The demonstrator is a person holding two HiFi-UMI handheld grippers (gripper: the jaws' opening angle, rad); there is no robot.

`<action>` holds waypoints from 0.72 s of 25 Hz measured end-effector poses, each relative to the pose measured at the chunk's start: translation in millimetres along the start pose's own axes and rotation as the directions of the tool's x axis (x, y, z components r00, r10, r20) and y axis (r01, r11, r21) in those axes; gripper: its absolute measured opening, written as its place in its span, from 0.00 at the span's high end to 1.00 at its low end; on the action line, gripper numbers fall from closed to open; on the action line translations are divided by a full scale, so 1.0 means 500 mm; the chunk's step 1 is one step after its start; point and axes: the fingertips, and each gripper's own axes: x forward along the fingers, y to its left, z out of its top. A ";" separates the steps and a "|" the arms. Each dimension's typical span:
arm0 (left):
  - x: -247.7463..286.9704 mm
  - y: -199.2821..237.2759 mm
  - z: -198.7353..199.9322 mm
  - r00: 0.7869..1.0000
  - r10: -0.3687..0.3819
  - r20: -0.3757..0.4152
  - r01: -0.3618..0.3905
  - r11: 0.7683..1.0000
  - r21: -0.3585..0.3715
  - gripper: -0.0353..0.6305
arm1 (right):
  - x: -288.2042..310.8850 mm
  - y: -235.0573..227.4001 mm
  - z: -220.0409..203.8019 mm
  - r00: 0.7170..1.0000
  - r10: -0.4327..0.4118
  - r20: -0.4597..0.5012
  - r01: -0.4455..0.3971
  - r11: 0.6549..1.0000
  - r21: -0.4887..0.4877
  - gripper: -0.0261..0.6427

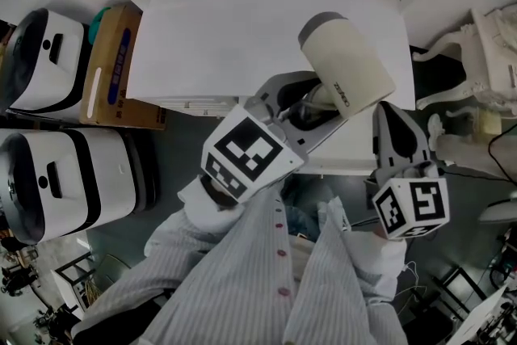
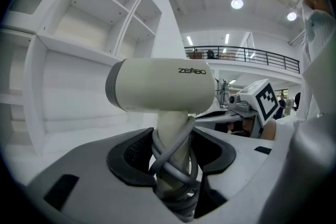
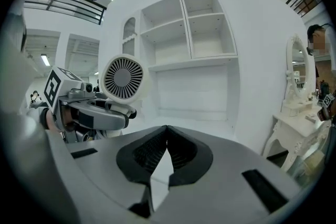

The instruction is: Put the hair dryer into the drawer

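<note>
— Where the head view looks steeply down, what has hold of the hair dryer [image 1: 355, 77]?
— The left gripper [image 1: 309, 107], clamped on its handle [image 1: 321, 97]. The smooth, matt cream barrel [image 1: 343, 52], with a grey ring at one end, is held over the near right part of the white desk top [image 1: 242, 28]. The right gripper [image 1: 389, 119] is just beside the dryer on the right, not touching it.
— And the left gripper view?
— Its black ribbed pads [image 2: 131, 157] press the round cream handle from both sides. A grey cord [image 2: 176, 160] is wound round the handle in loose loops between them. The barrel lies crosswise above the jaws, grey ring to the left, in front of white open shelves [image 2: 100, 13].
— The right gripper view?
— The jaws are closed tip to tip, with nothing between their ribbed pads. At the left, the dryer's round rear grille [image 3: 122, 77], cut with fine radial slots, faces the camera, with the left gripper under it. A white dressing table [image 3: 294, 113] with curved legs stands at the right.
</note>
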 end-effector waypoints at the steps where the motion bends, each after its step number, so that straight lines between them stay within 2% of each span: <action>1: 0.002 0.002 -0.003 1.000 -0.001 -0.004 0.001 1.000 -0.002 0.62 | 0.002 -0.003 -0.003 1.000 0.000 -0.001 0.000 1.000 0.003 0.94; 13: 0.034 0.014 -0.033 0.999 0.009 -0.045 -0.012 0.998 -0.058 0.62 | 0.024 -0.045 -0.005 0.999 0.027 -0.047 -0.028 1.000 -0.007 0.94; 18: 0.046 0.012 -0.032 0.999 0.017 -0.043 -0.020 0.998 -0.060 0.62 | 0.027 -0.055 -0.009 0.997 0.039 -0.061 -0.040 0.999 -0.013 0.94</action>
